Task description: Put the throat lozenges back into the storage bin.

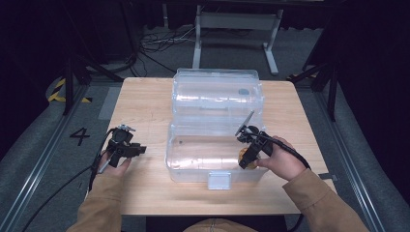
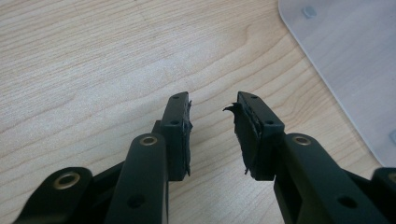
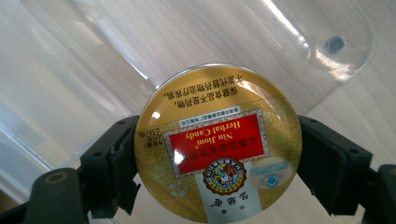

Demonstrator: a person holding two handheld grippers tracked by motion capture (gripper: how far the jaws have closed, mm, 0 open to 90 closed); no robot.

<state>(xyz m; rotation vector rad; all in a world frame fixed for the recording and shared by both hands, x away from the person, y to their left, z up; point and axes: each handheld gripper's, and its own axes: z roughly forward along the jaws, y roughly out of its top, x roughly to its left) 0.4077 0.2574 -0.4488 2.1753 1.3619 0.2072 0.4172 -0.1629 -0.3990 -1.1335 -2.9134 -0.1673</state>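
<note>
A round gold tin [image 3: 217, 126] with a red herbal candy label sits crosswise between the jaws of my right gripper [image 3: 219, 151], which is shut on it. In the high view that gripper [image 1: 249, 153] holds the tin [image 1: 246, 159] over the right end of the base of an open clear plastic box [image 1: 193, 175]. The box's lid [image 1: 217, 92] lies folded back behind the base. My left gripper [image 1: 128, 141] rests low over the wooden table [image 1: 145, 96], left of the box. Its jaws [image 2: 212, 109] stand open with only bare wood between them.
A clear corner of the box [image 2: 355, 56] lies to the right of the left gripper's jaws. A white latch [image 1: 219, 181] sticks out from the front of the base. Dark floor, cables and metal stand legs [image 1: 270, 48] surround the table.
</note>
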